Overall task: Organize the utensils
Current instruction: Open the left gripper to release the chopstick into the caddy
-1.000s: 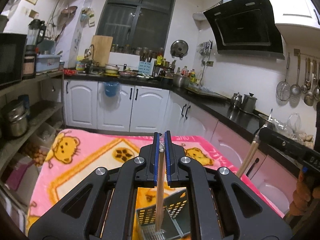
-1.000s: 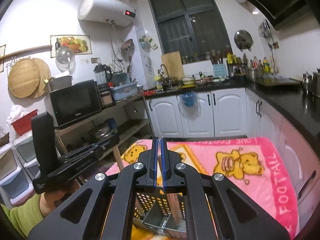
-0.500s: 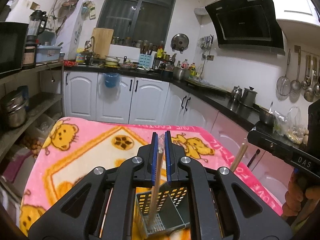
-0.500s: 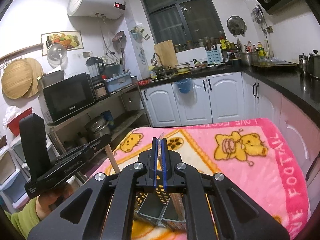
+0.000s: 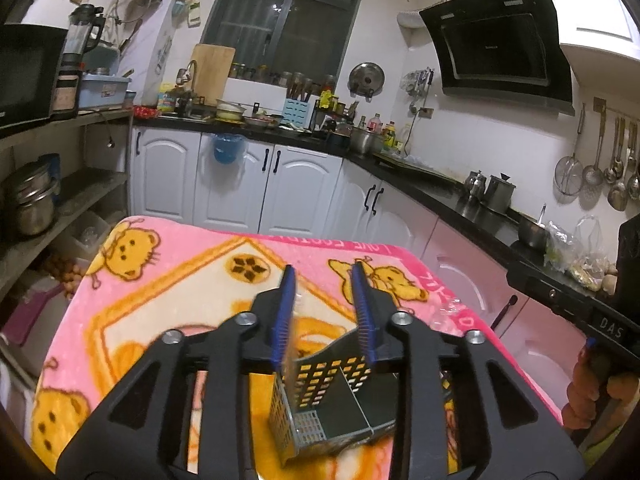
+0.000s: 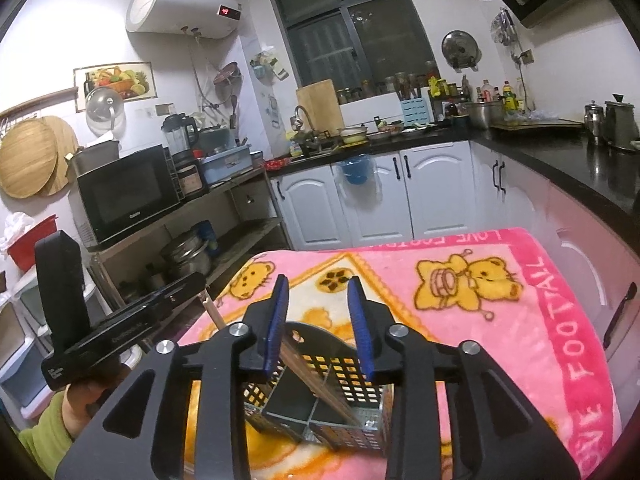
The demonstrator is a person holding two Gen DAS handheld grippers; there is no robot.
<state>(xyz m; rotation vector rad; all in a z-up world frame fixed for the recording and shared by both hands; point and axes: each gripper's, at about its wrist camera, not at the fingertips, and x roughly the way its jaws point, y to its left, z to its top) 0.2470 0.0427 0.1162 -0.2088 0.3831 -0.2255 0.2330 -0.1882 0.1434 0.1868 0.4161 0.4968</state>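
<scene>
A dark perforated metal utensil caddy [image 5: 328,396] with dividers stands on the pink bear blanket [image 5: 160,280]; it also shows in the right wrist view [image 6: 320,400]. My left gripper [image 5: 323,296] is open above it with nothing between its blue pads. My right gripper [image 6: 316,308] is open above the caddy too. A wooden chopstick [image 6: 316,380] leans inside the caddy in the right wrist view. In the left wrist view a blurred stick [image 5: 289,356] shows by the left pad, inside the caddy.
The blanket [image 6: 520,320] covers a small table. White cabinets [image 5: 240,180] and a black counter [image 5: 460,204] run behind and to the right. A shelf with a microwave [image 6: 124,192] and pots stands on the left. The other handheld gripper [image 6: 100,332] shows at the left edge.
Both grippers were shut on chopsticks and have opened. The chopsticks have dropped into the caddy. Both grippers have tilted down toward the caddy.
</scene>
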